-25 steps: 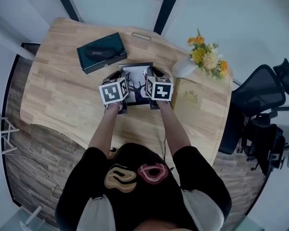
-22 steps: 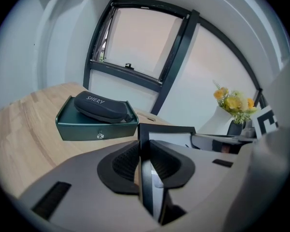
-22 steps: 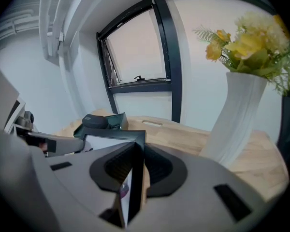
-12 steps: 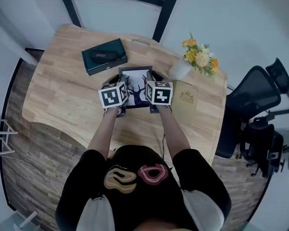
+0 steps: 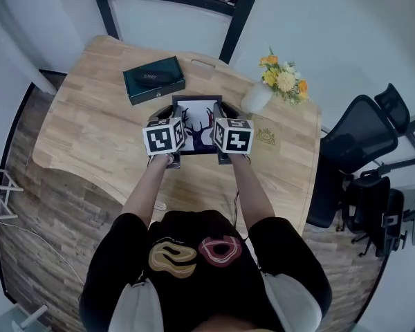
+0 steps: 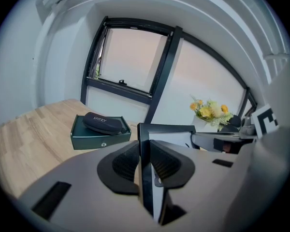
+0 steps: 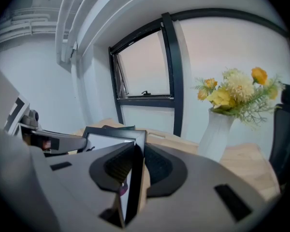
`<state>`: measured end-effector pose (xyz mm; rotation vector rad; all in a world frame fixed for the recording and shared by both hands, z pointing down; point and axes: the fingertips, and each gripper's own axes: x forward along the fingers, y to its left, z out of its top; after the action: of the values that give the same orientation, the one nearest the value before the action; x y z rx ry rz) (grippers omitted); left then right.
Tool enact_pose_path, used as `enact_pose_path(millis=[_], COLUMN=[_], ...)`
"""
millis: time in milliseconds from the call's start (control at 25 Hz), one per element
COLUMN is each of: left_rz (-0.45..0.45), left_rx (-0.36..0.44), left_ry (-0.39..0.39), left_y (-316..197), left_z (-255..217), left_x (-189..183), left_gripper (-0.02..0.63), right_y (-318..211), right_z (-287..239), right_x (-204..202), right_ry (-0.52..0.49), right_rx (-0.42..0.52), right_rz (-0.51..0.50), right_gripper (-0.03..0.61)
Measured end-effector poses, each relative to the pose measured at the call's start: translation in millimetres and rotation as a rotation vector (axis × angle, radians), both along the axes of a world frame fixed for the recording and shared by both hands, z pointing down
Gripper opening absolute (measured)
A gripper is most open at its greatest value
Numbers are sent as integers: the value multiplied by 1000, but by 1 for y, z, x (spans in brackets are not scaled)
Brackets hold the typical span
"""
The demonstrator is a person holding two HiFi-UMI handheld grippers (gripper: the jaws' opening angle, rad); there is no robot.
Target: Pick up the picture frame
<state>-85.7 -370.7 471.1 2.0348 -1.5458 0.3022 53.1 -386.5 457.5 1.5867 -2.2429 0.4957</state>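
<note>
A black picture frame (image 5: 196, 124) with a white print of dark antlers hangs in the air above the wooden table (image 5: 83, 130), held between both grippers. My left gripper (image 5: 171, 120) is shut on the frame's left edge (image 6: 144, 168). My right gripper (image 5: 220, 118) is shut on its right edge (image 7: 134, 178). In the left gripper view the pads (image 6: 128, 164) press the black edge on both sides, and the right gripper's pads (image 7: 154, 168) do the same. The frame's lower part is hidden behind the marker cubes in the head view.
A dark green box (image 5: 154, 79) with a black glasses case (image 6: 102, 123) on top lies at the table's far left. A white vase of yellow flowers (image 5: 279, 83) stands at the far right. A black office chair (image 5: 356, 144) stands right of the table.
Both grippers have risen together with the picture frame held between them, lifting it away from the tabletop. The grip on each edge looks the same.
</note>
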Motion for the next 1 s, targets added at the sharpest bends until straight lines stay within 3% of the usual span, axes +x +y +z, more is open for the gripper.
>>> enact_pose_path(millis=[1000], left_rz=[37], left_rx=[192], left_ry=[52], left_y=[69], left_z=[-82], left_x=[-4], left_gripper=[80], right_y=[77], right_z=[-85], right_x=[-3], right_ry=[-30], right_rx=[218], right_rz=[-2], right_gripper=[74])
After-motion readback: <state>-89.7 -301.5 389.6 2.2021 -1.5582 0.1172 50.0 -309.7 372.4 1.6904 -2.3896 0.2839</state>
